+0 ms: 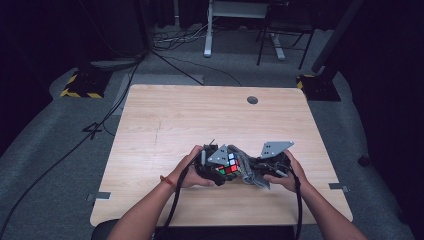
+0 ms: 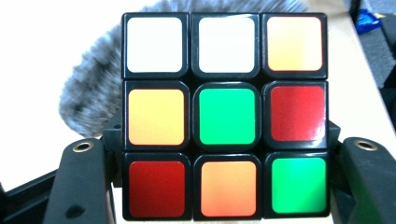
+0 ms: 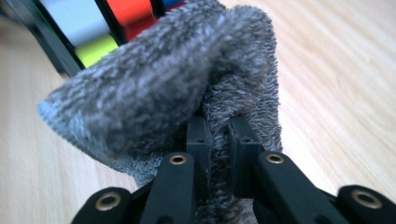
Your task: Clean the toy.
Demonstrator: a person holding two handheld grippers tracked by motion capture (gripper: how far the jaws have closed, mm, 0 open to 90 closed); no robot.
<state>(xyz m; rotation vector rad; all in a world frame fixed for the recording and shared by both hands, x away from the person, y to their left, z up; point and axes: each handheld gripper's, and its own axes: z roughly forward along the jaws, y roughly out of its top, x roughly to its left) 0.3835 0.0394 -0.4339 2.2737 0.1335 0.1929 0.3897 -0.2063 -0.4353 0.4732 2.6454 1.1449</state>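
Note:
A colour puzzle cube [image 2: 226,116] with black edges sits between the two black jaws of my left gripper [image 2: 224,186], which is shut on it; its near face mixes white, orange, green and red squares. In the high view the cube [image 1: 228,165] is held just above the wooden table [image 1: 165,125], near the front middle. My right gripper [image 3: 219,135] is shut on a grey fluffy cloth [image 3: 177,79], which is pressed against the cube [image 3: 88,28]. The cloth [image 1: 248,167] hangs between the two grippers; the left gripper [image 1: 212,165] and the right gripper [image 1: 270,165] are close together.
The table has a round cable hole [image 1: 252,100] near its far edge. Beyond it stand a white desk leg [image 1: 207,30], a chair base [image 1: 280,40] and cables on the grey floor. Yellow-black marked feet [image 1: 82,85] stand at the far left.

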